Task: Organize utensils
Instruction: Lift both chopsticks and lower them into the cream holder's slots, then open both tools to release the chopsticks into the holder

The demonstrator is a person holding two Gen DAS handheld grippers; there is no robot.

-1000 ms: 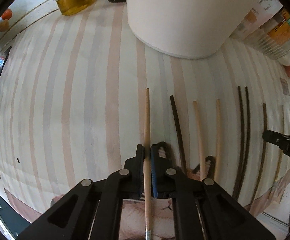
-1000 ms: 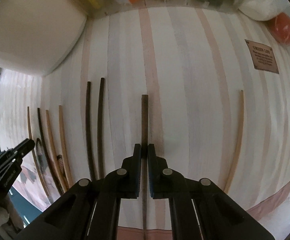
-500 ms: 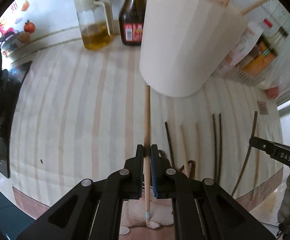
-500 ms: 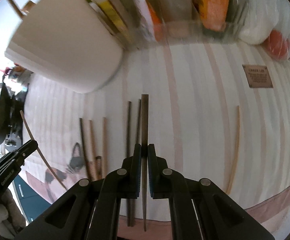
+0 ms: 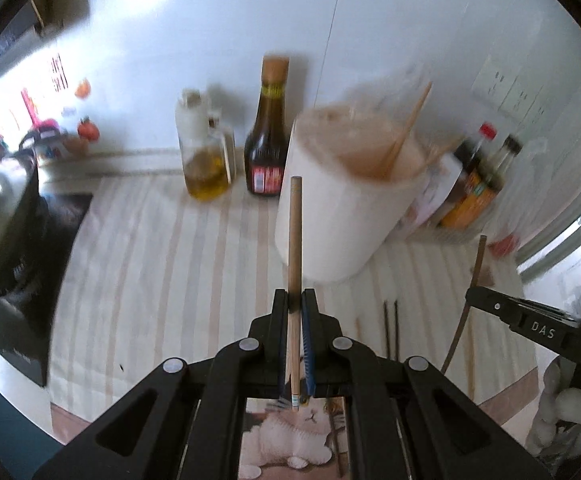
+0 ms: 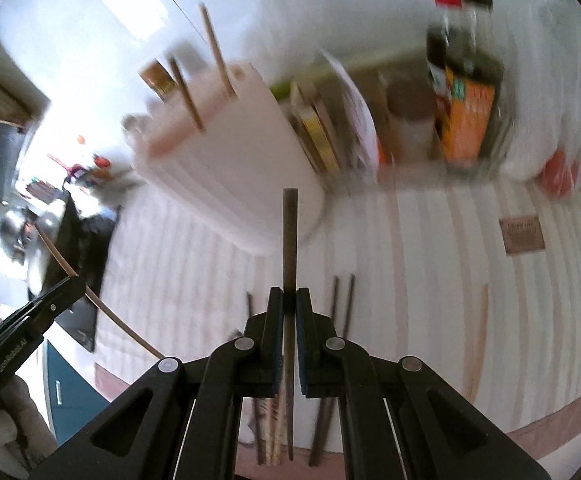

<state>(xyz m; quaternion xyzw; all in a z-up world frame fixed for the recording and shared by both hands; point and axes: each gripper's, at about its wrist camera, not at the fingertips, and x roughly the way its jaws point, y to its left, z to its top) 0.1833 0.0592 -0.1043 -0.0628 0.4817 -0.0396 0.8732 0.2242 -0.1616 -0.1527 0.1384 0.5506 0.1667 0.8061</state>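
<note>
Left gripper point(image 5: 295, 312): pinching the light, stiff pale wooden chopstick point(image 5: 295, 240) mid-shaft.
Right gripper point(image 6: 289, 312): clamping the slim dark brown chopstick point(image 6: 289, 240); probably slippery.

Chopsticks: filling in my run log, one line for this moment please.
left claw: shut on light chopstick | right claw: shut on dark chopstick | holder: ahead

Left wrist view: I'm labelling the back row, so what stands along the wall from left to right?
Oil jug → dark sauce bottle → white utensil holder → red-capped bottle.
</note>
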